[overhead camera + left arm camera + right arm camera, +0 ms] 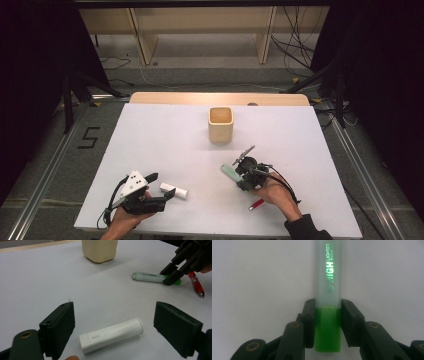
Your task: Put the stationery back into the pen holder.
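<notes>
right tool (327, 325) clamps green highlighter (328, 277) on table.

Black claws (327, 322), brass screws, dark sleeve (306, 227)

A white table (165, 135) fills the middle of the frame. A pale wooden cup (220, 124) stands upright above centre. At lower left, the left gripper (161, 186) points toward a white tube (174, 190) just beside its tips. At lower right, the right gripper (238, 172) meets a green highlighter (229, 172); a red pen (256, 204) lies below the hand.
</notes>
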Demonstrator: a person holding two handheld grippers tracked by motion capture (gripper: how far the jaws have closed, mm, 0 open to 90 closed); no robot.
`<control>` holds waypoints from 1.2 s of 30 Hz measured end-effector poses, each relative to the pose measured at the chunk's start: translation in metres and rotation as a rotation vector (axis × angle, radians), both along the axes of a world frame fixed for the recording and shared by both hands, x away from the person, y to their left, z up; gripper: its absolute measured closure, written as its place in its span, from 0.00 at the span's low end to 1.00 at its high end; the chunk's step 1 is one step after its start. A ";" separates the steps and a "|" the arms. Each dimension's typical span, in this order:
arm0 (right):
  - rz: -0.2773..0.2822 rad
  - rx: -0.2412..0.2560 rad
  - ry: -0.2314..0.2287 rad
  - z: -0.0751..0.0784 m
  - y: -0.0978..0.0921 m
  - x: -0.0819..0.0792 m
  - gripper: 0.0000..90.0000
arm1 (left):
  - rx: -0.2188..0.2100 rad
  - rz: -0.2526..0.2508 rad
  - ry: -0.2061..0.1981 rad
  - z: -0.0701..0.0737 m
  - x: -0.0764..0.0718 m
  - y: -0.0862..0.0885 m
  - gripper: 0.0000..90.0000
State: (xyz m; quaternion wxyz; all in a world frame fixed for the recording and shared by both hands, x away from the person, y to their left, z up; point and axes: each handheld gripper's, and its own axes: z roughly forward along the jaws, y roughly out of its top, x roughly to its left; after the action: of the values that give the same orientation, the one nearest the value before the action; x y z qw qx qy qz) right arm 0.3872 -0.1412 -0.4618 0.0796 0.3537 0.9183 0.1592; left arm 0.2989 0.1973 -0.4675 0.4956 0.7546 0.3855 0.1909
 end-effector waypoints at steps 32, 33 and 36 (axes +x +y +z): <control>0.022 0.179 -0.179 0.026 -0.016 -0.005 0.75 | 0.002 0.003 0.002 0.000 0.000 0.001 0.19; 0.021 0.182 -0.180 0.027 -0.016 -0.005 0.75 | 0.002 0.003 0.002 0.000 0.000 0.001 0.19; 0.016 0.192 -0.192 0.028 -0.018 -0.005 0.75 | 0.002 0.004 0.002 0.000 0.000 0.001 0.19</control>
State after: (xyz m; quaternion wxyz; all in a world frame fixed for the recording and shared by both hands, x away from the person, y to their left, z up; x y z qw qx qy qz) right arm 0.3820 -0.1589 -0.4334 0.1314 0.3356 0.8897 0.2802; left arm 0.2994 0.1987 -0.4675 0.4940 0.7546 0.3873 0.1912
